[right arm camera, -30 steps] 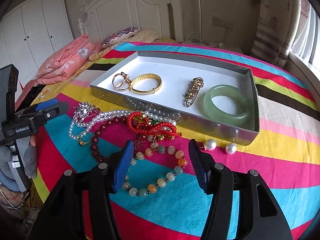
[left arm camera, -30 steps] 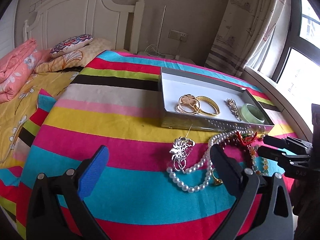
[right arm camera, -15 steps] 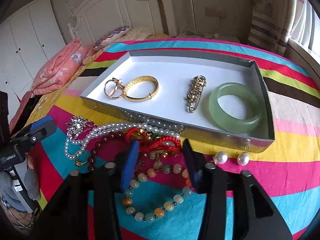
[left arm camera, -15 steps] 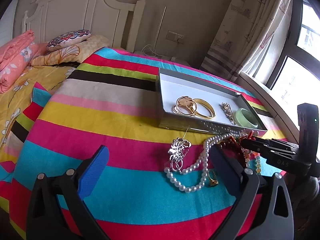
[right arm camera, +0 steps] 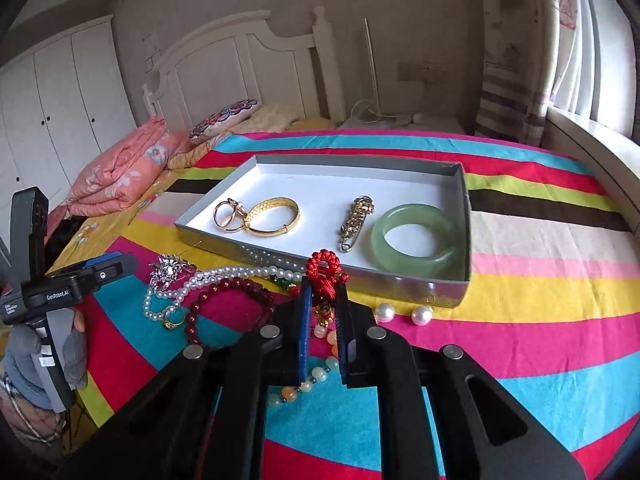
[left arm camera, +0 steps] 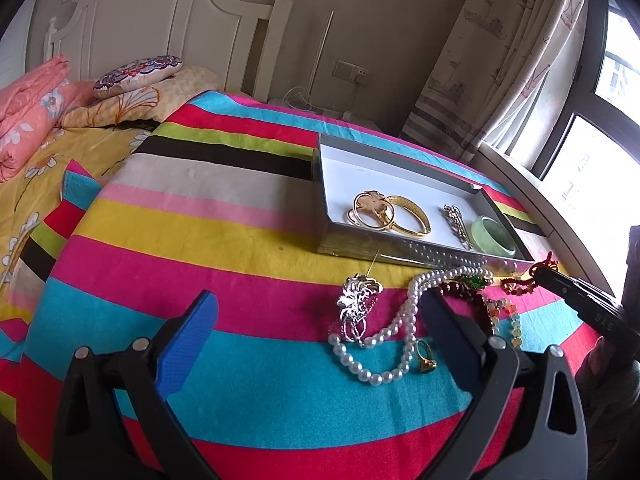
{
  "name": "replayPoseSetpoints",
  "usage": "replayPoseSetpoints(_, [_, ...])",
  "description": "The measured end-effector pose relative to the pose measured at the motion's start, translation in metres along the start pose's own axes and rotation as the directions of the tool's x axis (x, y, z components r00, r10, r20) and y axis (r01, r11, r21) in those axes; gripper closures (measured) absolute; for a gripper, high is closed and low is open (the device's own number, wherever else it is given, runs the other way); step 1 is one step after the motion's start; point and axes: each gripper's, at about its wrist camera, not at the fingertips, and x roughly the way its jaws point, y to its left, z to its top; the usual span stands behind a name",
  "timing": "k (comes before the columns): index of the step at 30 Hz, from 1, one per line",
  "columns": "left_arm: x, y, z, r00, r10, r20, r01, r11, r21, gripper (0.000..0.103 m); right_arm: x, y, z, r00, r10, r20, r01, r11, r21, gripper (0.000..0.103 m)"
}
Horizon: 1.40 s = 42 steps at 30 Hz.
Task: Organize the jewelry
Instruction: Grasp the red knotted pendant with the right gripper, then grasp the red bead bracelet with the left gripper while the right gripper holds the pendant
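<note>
My right gripper (right arm camera: 323, 285) has its jaws closing, and the pads pinch the red knotted cord bracelet (right arm camera: 323, 270), lifted a little off the striped blanket just before the grey tray (right arm camera: 400, 285). In the tray lie gold rings (right arm camera: 228, 214), a gold bangle (right arm camera: 276, 216), a gold pin (right arm camera: 356, 218) and a green jade bangle (right arm camera: 416, 236). On the blanket remain a pearl necklace (left arm camera: 400, 320), a silver brooch (left arm camera: 358, 298), a gold ring (left arm camera: 425, 356), a dark red bead bracelet (right arm camera: 224, 292) and a pastel bead bracelet (right arm camera: 304, 386). My left gripper (left arm camera: 318, 300) hangs open, left of the pile.
Two pearl earrings (right arm camera: 402, 314) lie by the tray's front right corner. Beyond the striped blanket (left arm camera: 180, 240) are pillows (left arm camera: 136, 72), a folded pink quilt (right arm camera: 120, 176) and a white headboard. A windowsill (left arm camera: 560, 216) and curtain run along the right.
My right gripper went forward over the pile, shut on the red knotted bracelet and rose slightly with it. The left gripper stayed in place, still open.
</note>
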Motion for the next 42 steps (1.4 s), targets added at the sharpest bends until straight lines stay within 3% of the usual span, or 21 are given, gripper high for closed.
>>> replayPoseSetpoints(7, [-0.001, -0.006, -0.001, 1.000, 0.015, 0.004, -0.015, 0.999, 0.033, 0.003, -0.011, -0.031, -0.014, 0.999, -0.036, 0.002, 0.036, 0.998, 0.053, 0.092])
replayPoseSetpoints(9, [-0.008, -0.018, -0.004, 0.998, 0.046, 0.038, -0.049, 0.995, 0.083, 0.004, -0.012, -0.039, -0.015, 1.000, -0.019, 0.008, 0.018, 0.996, 0.082, 0.092])
replayPoseSetpoints(12, [-0.013, -0.049, -0.015, 0.999, 0.024, 0.035, -0.032, 0.974, 0.223, 0.004, -0.011, -0.039, -0.015, 1.000, -0.014, 0.014, 0.013, 0.997, 0.078, 0.091])
replayPoseSetpoints(15, [-0.012, -0.088, -0.032, 1.000, 0.018, 0.009, -0.020, 0.921, 0.390, 0.004, -0.008, -0.037, -0.016, 1.000, -0.014, 0.003, 0.014, 0.997, 0.076, 0.091])
replayPoseSetpoints(19, [0.002, -0.129, -0.054, 0.999, 0.051, -0.019, -0.030, 0.808, 0.588, 0.008, -0.009, -0.039, -0.016, 1.000, -0.012, 0.003, 0.011, 0.996, 0.087, 0.091])
replayPoseSetpoints(21, [0.009, -0.140, -0.059, 0.997, 0.062, -0.041, -0.021, 0.766, 0.642, 0.010, -0.008, -0.037, -0.016, 1.000, -0.016, 0.000, 0.016, 0.997, 0.079, 0.091])
replayPoseSetpoints(31, [0.045, -0.154, -0.046, 0.981, 0.001, -0.193, 0.139, 0.693, 0.708, 0.015, -0.006, -0.038, -0.016, 1.000, -0.012, -0.013, 0.013, 0.997, 0.082, 0.091])
replayPoseSetpoints(33, [0.052, -0.155, -0.039, 0.968, -0.041, -0.248, 0.205, 0.701, 0.683, 0.024, -0.005, -0.038, -0.016, 1.000, -0.009, -0.015, 0.011, 0.996, 0.085, 0.091])
replayPoseSetpoints(34, [0.055, -0.154, -0.036, 0.958, -0.072, -0.278, 0.245, 0.709, 0.661, 0.039, -0.005, -0.038, -0.016, 1.000, -0.009, -0.015, 0.010, 0.996, 0.087, 0.091])
replayPoseSetpoints(35, [0.057, -0.151, -0.034, 0.944, -0.115, -0.308, 0.293, 0.719, 0.630, 0.063, -0.005, -0.038, -0.016, 1.000, -0.008, -0.015, 0.009, 0.996, 0.088, 0.091])
replayPoseSetpoints(36, [0.058, -0.150, -0.034, 0.935, -0.147, -0.322, 0.323, 0.726, 0.607, 0.074, -0.005, -0.038, -0.016, 1.000, -0.007, -0.015, 0.008, 0.996, 0.088, 0.091])
replayPoseSetpoints(37, [0.057, -0.150, -0.036, 0.941, -0.144, -0.305, 0.310, 0.727, 0.612, 0.090, -0.005, -0.038, -0.016, 1.000, -0.006, -0.015, 0.007, 0.996, 0.089, 0.091])
replayPoseSetpoints(42, [0.047, -0.149, -0.041, 0.963, -0.125, -0.238, 0.249, 0.744, 0.620, 0.092, -0.005, -0.038, -0.016, 1.000, -0.005, -0.016, 0.006, 0.996, 0.090, 0.091])
